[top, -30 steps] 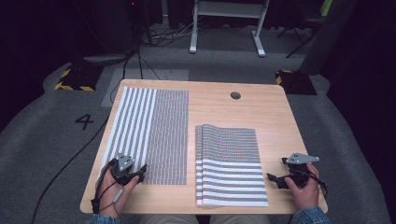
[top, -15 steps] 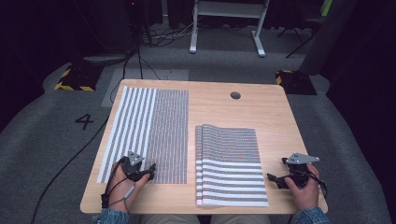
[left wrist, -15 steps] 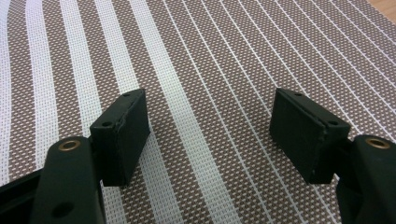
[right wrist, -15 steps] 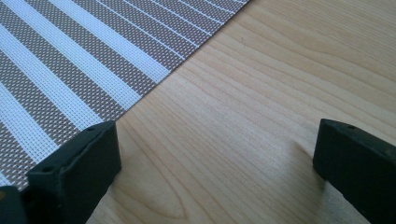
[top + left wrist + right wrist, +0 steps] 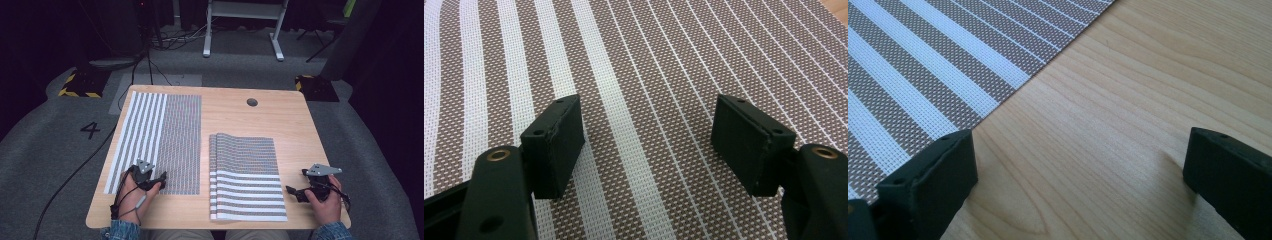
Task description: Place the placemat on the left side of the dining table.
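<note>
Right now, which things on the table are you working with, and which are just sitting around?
In the job:
- flat striped placemat, under the open left gripper
- stack of striped placemats, beside the open right gripper

Just lying about:
- round hole in the wooden table
- white desk frame on the floor behind
- black-and-yellow floor blocks

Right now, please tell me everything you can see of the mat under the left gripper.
The flat mat is a woven mesh rectangle, unfolded, lying on the left half of the wooden table. Its left part has broad white and brown stripes; its right part has fine lines. The left gripper is over its near edge, fingers open and empty.
</note>
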The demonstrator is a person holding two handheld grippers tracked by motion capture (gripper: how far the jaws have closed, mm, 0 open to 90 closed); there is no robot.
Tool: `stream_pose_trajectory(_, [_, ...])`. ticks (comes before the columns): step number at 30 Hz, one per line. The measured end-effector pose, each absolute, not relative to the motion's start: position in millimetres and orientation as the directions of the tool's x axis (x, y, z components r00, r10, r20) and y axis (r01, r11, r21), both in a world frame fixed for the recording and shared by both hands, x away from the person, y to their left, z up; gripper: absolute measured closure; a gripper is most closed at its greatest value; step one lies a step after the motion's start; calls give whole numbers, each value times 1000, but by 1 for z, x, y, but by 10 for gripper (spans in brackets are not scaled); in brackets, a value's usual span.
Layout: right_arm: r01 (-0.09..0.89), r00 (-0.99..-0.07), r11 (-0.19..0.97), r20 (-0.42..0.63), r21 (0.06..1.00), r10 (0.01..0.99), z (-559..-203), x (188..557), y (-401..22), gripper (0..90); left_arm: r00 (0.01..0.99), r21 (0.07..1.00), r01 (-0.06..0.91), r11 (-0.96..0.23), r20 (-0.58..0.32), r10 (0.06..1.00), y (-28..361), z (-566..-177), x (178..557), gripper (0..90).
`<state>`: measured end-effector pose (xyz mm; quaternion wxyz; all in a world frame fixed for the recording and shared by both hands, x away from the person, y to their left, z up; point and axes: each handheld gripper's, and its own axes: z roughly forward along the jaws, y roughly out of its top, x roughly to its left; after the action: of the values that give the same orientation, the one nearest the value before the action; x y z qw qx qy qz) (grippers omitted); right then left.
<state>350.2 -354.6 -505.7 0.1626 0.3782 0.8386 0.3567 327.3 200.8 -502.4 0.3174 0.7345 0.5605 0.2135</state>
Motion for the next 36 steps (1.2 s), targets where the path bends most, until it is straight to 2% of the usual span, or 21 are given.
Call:
stream_pose_trajectory(21, [516,-663,464,-7,720,748,-506,350,-355,9,232,706,695,-135,-43,972,208,-502,352,301])
stream_pose_trajectory(36, [520,-662,459,0,720,749,-506,348,-355,9,194,704,703,-106,-47,980,204,-502,345,299])
